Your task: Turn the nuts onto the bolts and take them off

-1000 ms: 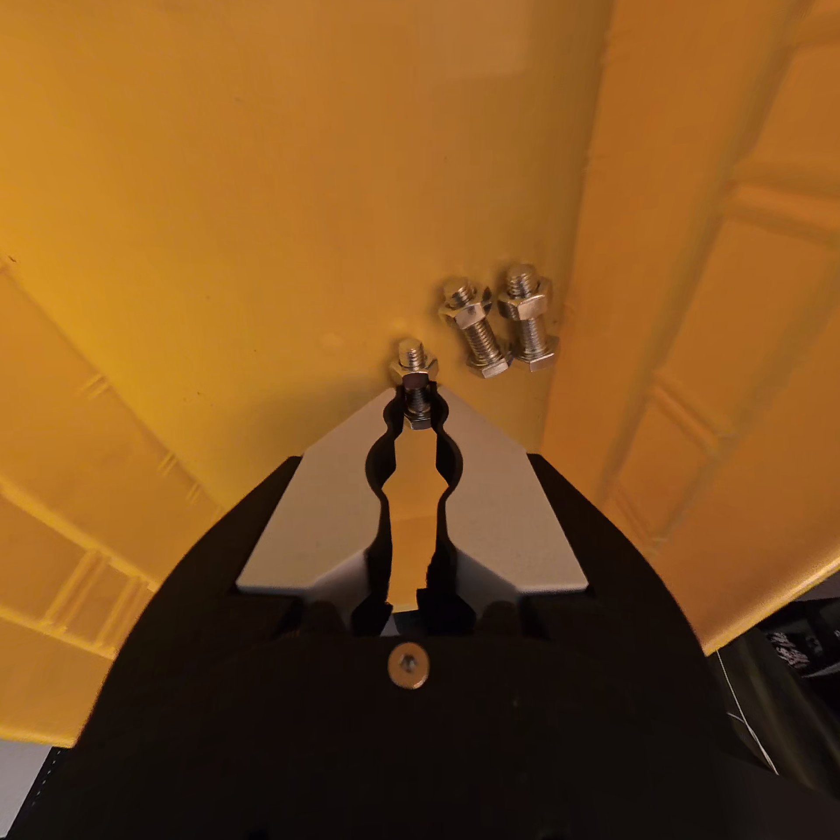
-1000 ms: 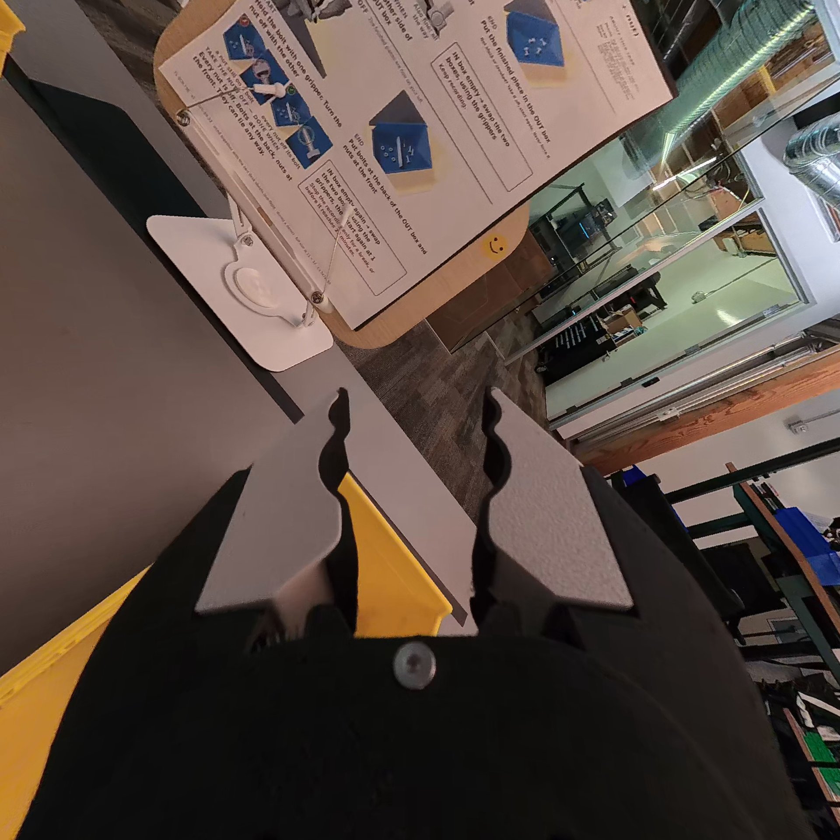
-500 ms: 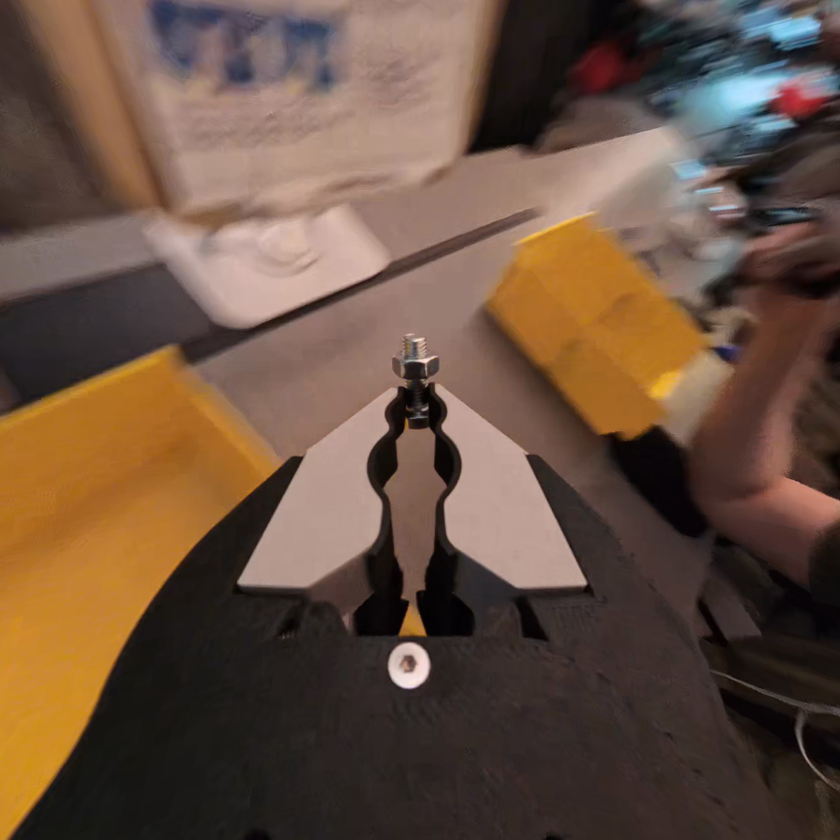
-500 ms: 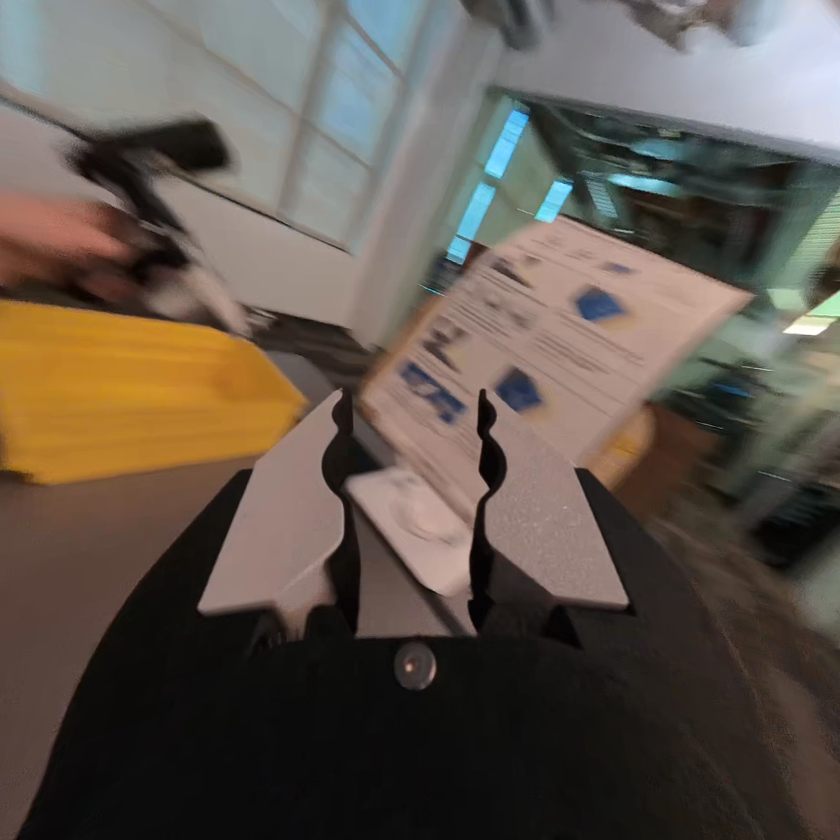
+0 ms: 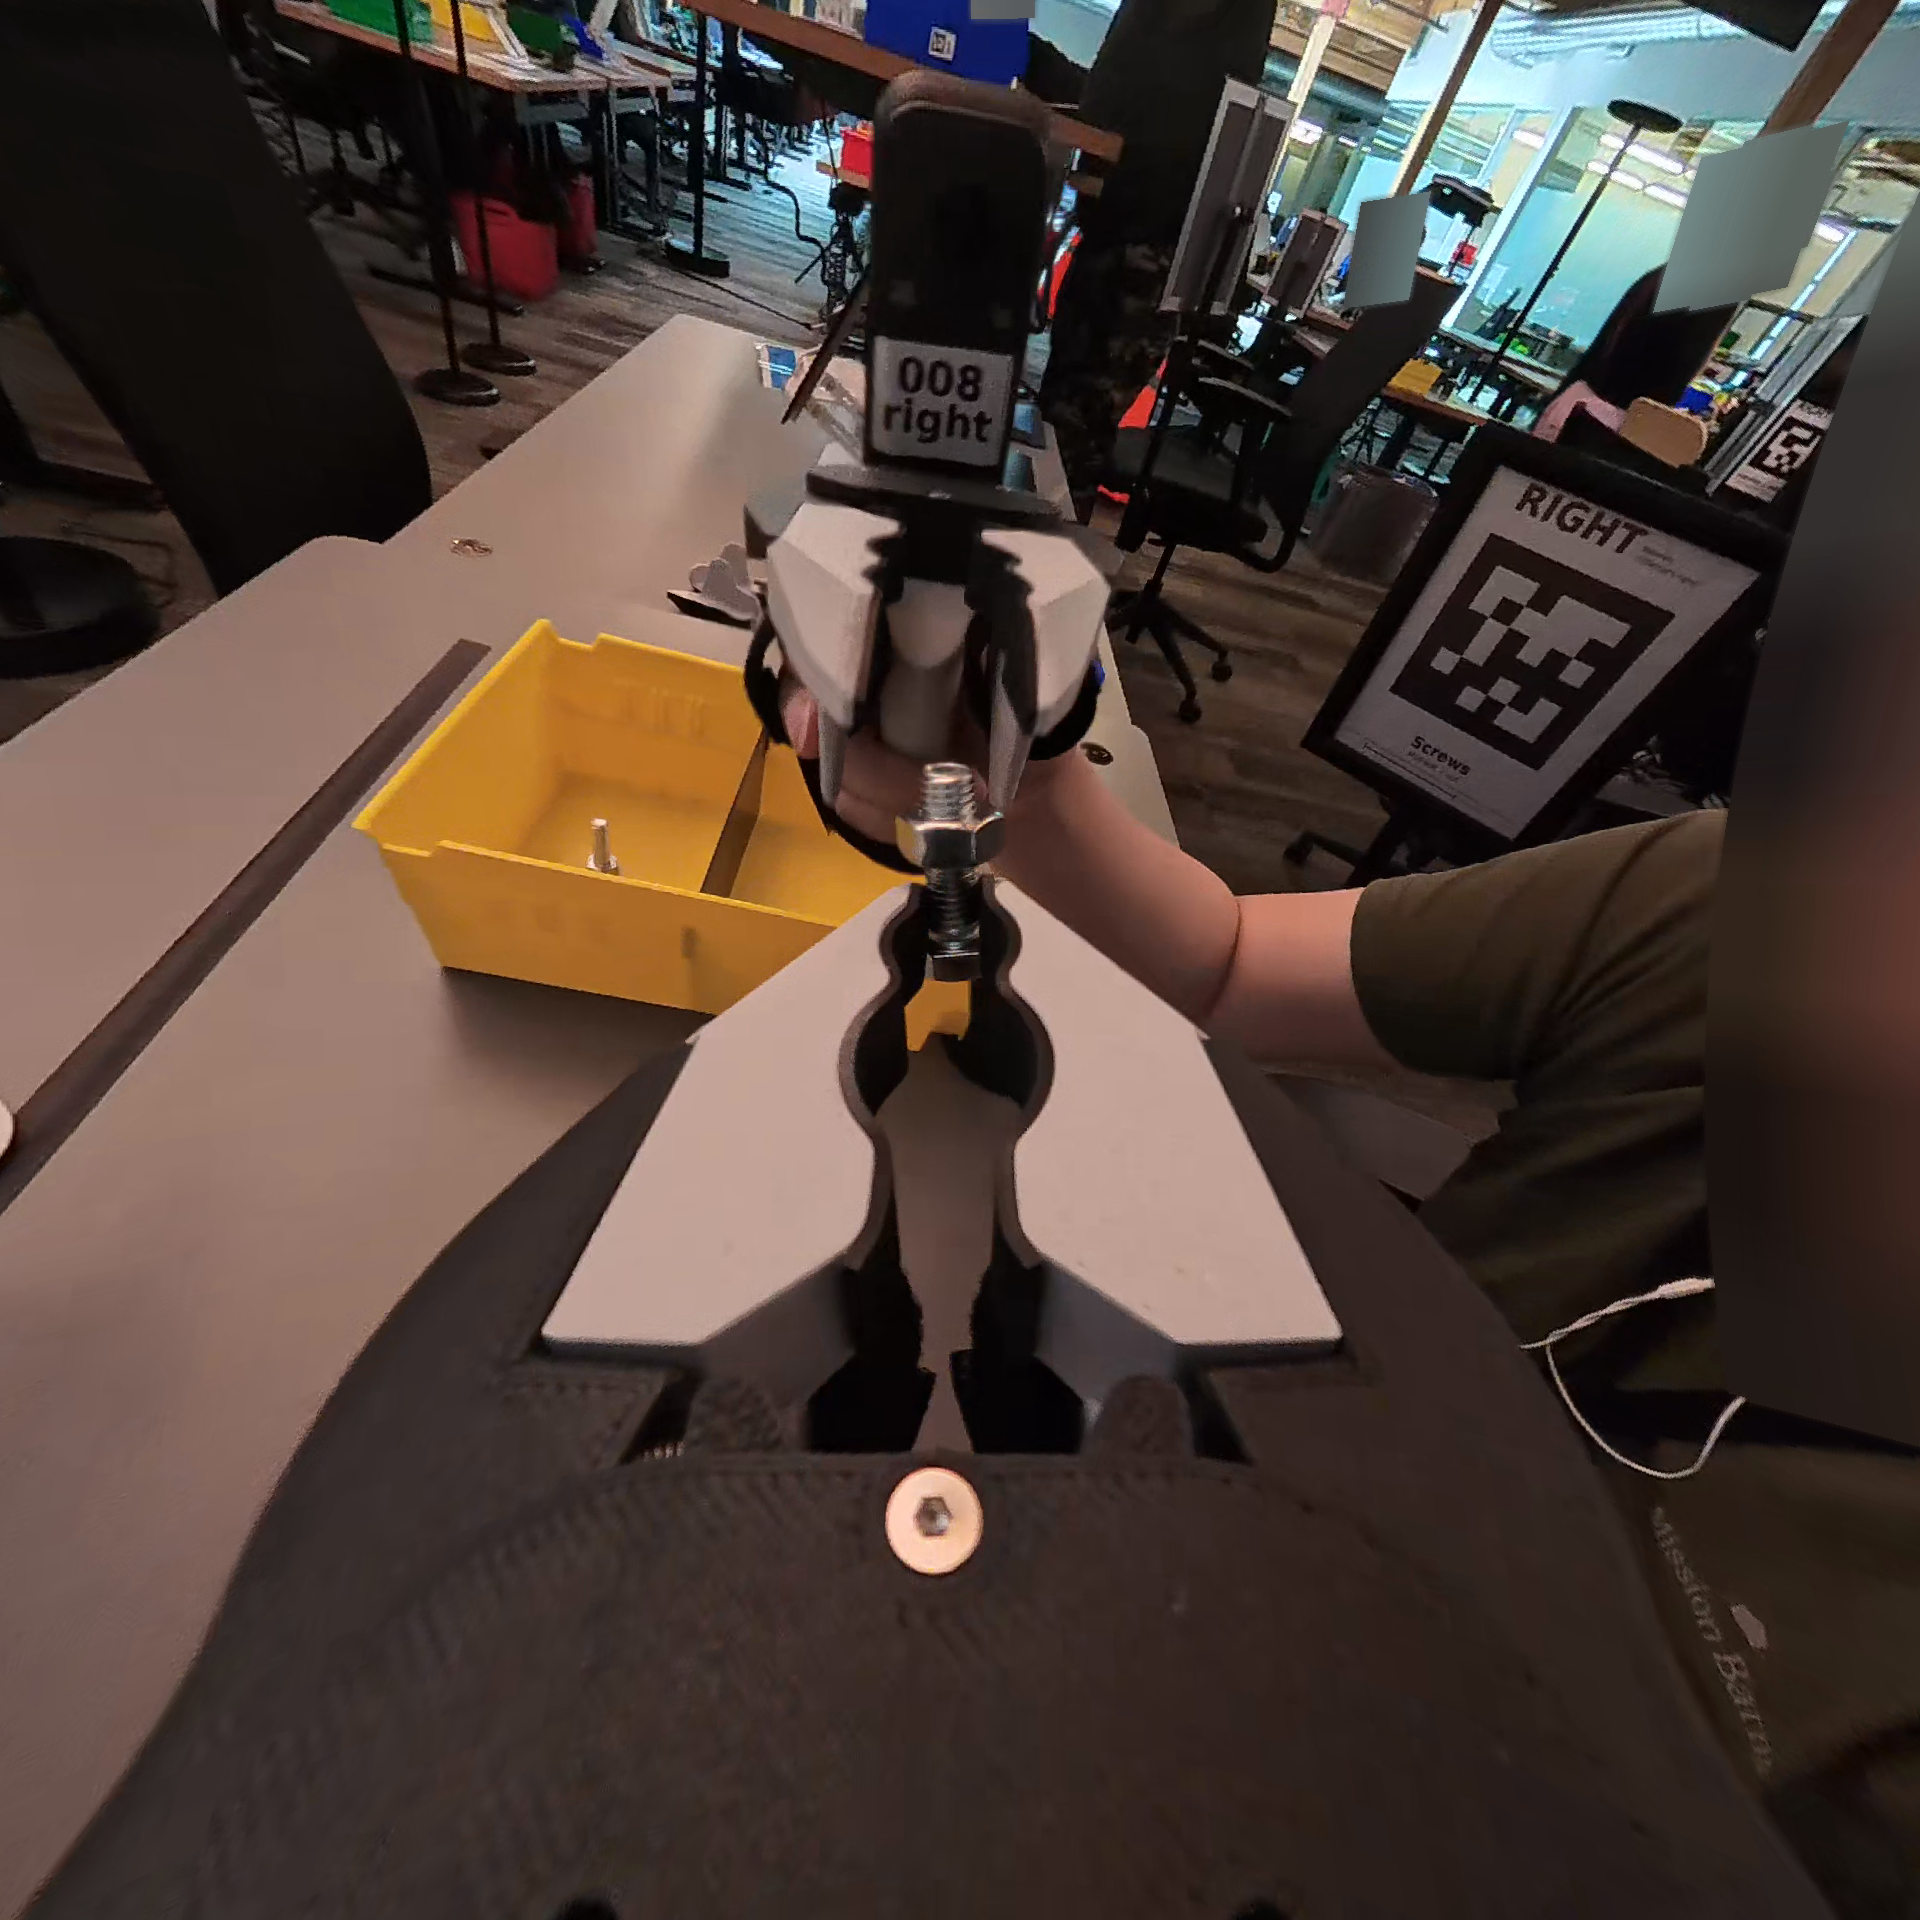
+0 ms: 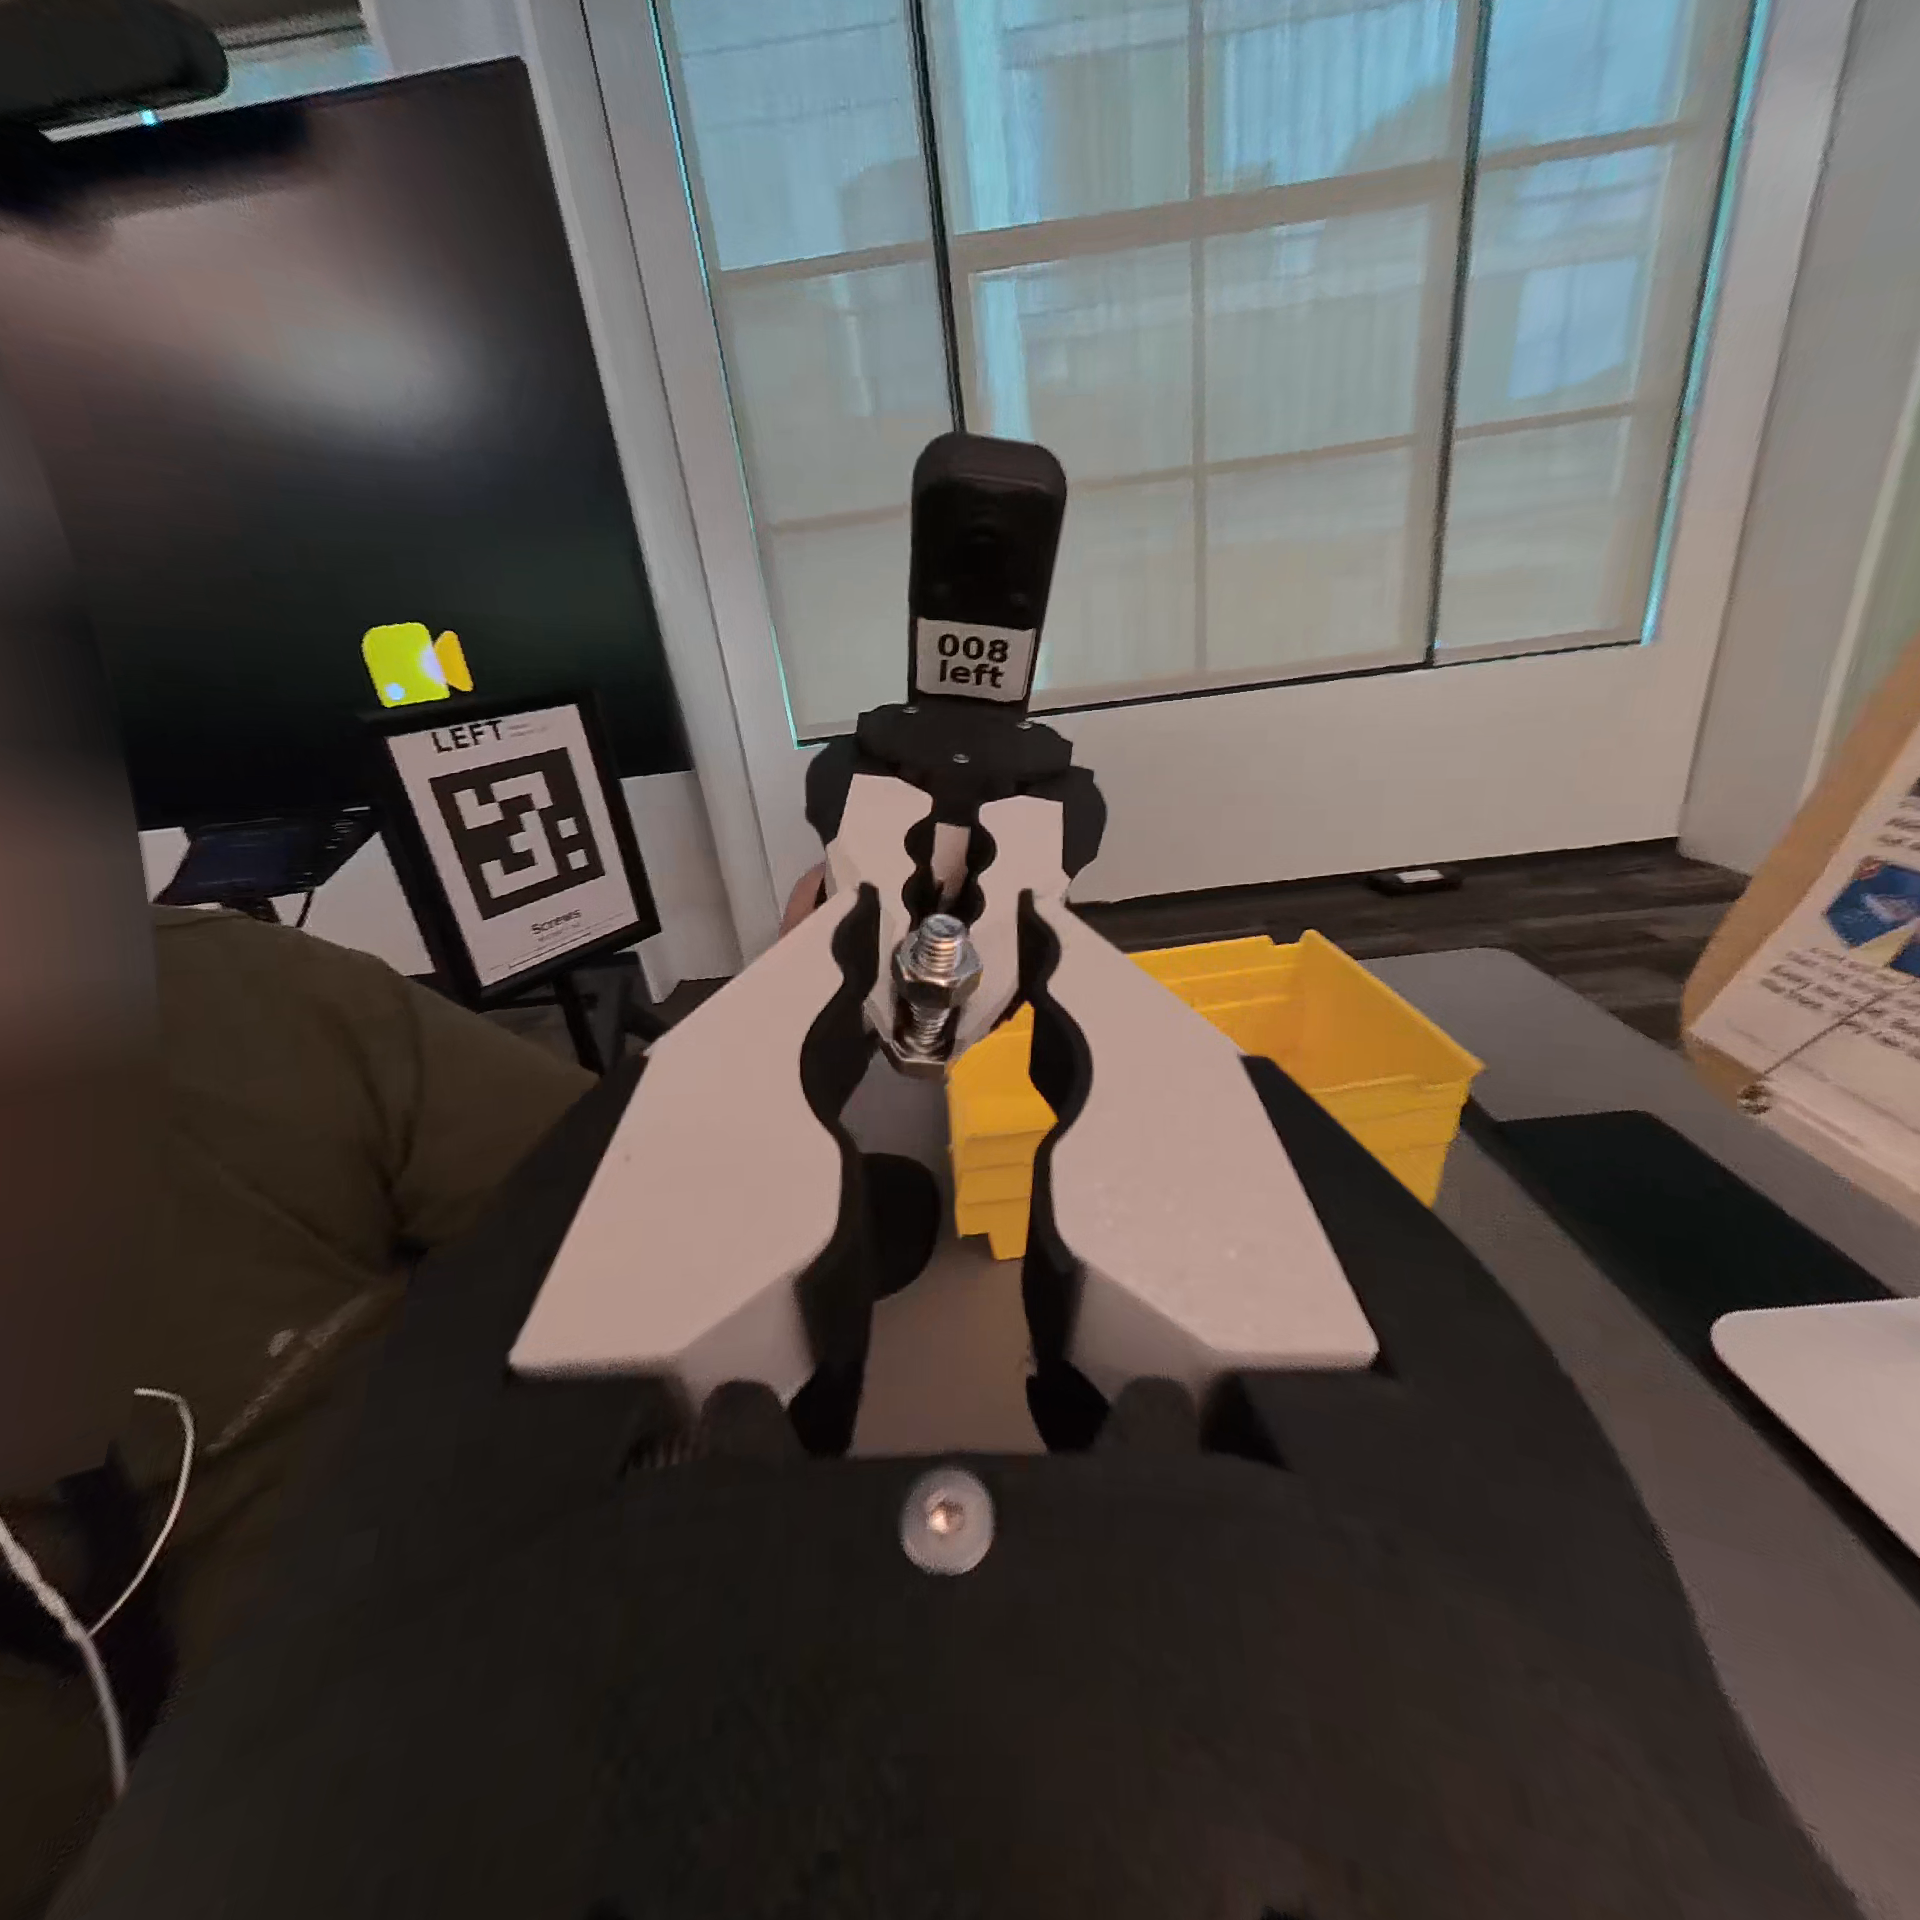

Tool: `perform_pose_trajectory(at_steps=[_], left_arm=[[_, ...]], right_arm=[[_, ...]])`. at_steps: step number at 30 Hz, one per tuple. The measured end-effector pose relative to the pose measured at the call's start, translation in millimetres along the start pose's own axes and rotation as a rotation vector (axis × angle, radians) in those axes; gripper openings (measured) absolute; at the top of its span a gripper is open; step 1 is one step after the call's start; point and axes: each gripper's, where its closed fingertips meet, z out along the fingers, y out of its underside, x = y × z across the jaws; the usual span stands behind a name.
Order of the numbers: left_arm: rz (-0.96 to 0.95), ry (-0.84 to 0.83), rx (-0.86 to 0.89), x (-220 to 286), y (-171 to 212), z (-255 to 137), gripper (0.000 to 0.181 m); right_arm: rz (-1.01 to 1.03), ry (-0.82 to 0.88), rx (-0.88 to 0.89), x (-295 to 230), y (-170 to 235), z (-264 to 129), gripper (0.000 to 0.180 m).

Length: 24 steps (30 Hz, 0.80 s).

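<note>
1. Left wrist view: a yellow bin [image 5: 582,914] sits on the grey tabletop [image 5: 260,1091], well in from its near edge. A dark divider splits the bin into two compartments. In the left compartment a single small bolt [image 5: 600,844] stands upright on the floor; what the right compartment holds is hidden behind the gripper in front.

2. Right wrist view: a second yellow bin [image 6: 1340,1049] stands on the tabletop behind the grippers; its inside cannot be seen from this angle. An instruction board [image 6: 1829,935] leans at the right edge of the frame.

3. The task's bolt [image 5: 951,914], silver and threaded, is held in the air above the tabletop, clear of both bins. A hex nut [image 5: 951,836] sits on its thread, a few turns short of the tip; the bolt's head lies at the other end, inside the tongs.

4. The left gripper [image 5: 951,935] has its tongs closed on the lower shank of the bolt, just above the head.

5. The right gripper [image 6: 940,956] faces the left one tip to tip, its tongs spread apart, one on each side of the nut without pinching it. A person's hand [image 5: 894,790] holds that gripper from behind.
</note>
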Motion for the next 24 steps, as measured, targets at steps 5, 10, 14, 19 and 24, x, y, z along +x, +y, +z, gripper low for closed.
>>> perform_pose_trajectory(at_steps=[5,10,14,19,24], left_arm=[[-0.003,0.004,0.019,-0.9,-2.2,1.1,0.007],[0.032,-0.015,-0.003,-0.1,-0.5,-0.1,0.007],[0.054,-0.020,-0.014,3.2,0.0,0.5,0.007],[0.042,0.007,-0.011,7.0,0.6,1.5,0.008],[0.010,0.058,0.026,9.5,-2.6,3.0,0.013]], right_arm=[[0.052,-0.049,-0.015,-0.9,7.1,2.2,0.018],[0.079,-0.087,-0.013,-3.6,9.8,5.5,0.014],[0.091,-0.103,-0.002,-4.2,9.5,6.0,0.008],[0.043,-0.103,-0.022,-8.3,10.2,6.6,0.007],[0.024,-0.106,-0.015,-12.3,6.7,5.8,0.007]])
